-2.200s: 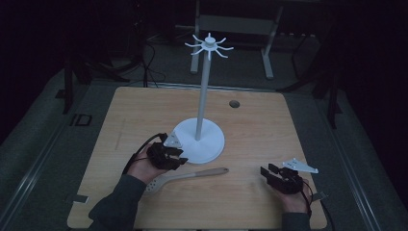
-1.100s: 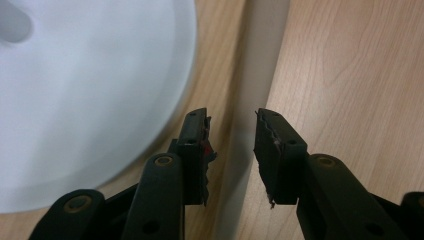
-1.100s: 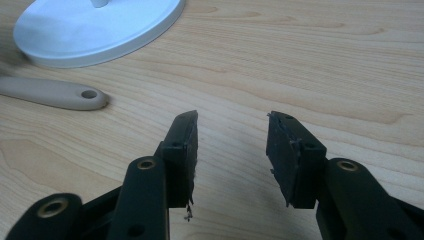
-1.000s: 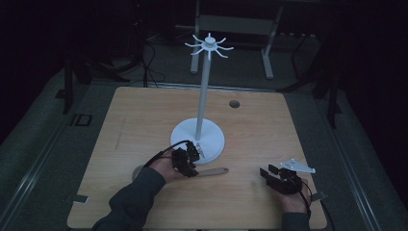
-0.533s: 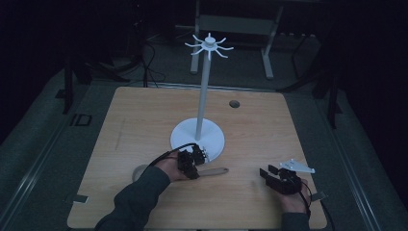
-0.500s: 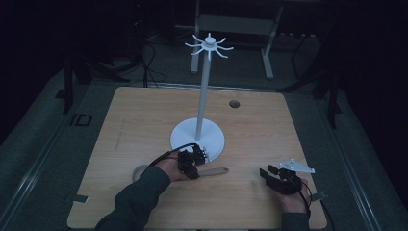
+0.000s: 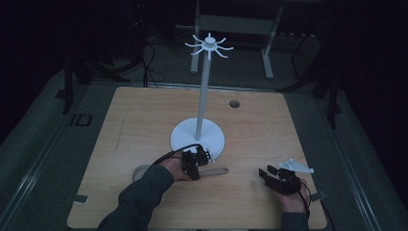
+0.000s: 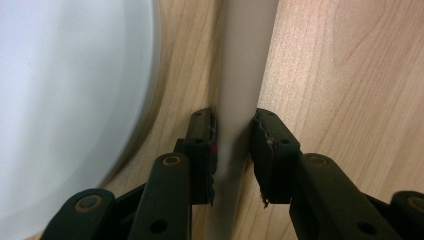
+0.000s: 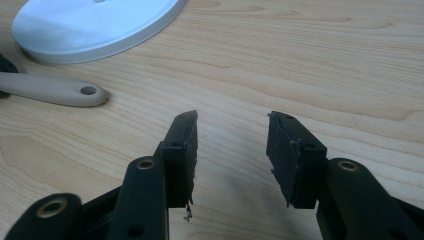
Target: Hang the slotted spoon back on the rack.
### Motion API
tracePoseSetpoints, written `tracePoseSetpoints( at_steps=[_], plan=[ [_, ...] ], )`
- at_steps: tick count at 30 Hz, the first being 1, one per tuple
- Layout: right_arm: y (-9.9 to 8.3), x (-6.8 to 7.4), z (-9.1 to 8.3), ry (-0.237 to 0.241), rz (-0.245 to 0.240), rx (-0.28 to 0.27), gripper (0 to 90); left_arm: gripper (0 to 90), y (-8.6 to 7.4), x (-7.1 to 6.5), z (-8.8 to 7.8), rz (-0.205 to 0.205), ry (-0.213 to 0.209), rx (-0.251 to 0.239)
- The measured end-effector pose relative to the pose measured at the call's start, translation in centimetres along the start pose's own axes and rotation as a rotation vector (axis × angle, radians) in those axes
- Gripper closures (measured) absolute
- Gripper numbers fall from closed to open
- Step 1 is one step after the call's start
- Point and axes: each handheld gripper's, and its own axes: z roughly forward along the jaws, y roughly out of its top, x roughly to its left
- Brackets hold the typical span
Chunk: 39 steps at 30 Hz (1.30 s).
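1. Clamping the beige utensil handle [image 8: 243, 75], the left gripper [image 8: 234, 145] has a jaw against each side, just beside the white stand base [image 7: 197, 136], toward the tabletop's near edge
2. Right gripper [image 9: 231, 150] released, jaws apart over bare wood near the near right corner

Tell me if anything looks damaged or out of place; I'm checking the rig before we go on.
The pads look worn: on the left gripper the rubber is ragged and peeling beside the utensil handle, and the right gripper's pads are frayed along the lower edge. The stand is upright on the table; nothing is spilled.
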Motion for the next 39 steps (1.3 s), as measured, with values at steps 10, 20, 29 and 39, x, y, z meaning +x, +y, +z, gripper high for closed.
tracePoseSetpoints(
  at_steps=[10,20,29,39],
  plan=[
    [-0.1,-0.1,0.1,-0.001,0.002,0.002,55.1,74.2,0.1,-0.5,-0.1,0.028,0.057,0.007],
    [-0.1,-0.2,0.1,-0.002,0.006,0.001,55.1,74.8,-0.4,-0.2,-1.9,-0.045,0.135,-0.069],
    [-0.1,-0.1,0.2,-0.001,0.0,0.002,55.0,74.9,-1.0,-0.2,-4.7,-0.131,0.227,-0.209],
    [-0.1,-0.1,0.2,-0.001,-0.003,0.001,55.1,74.9,-1.3,-0.6,-6.7,-0.201,0.31,-0.355]
  ],
)
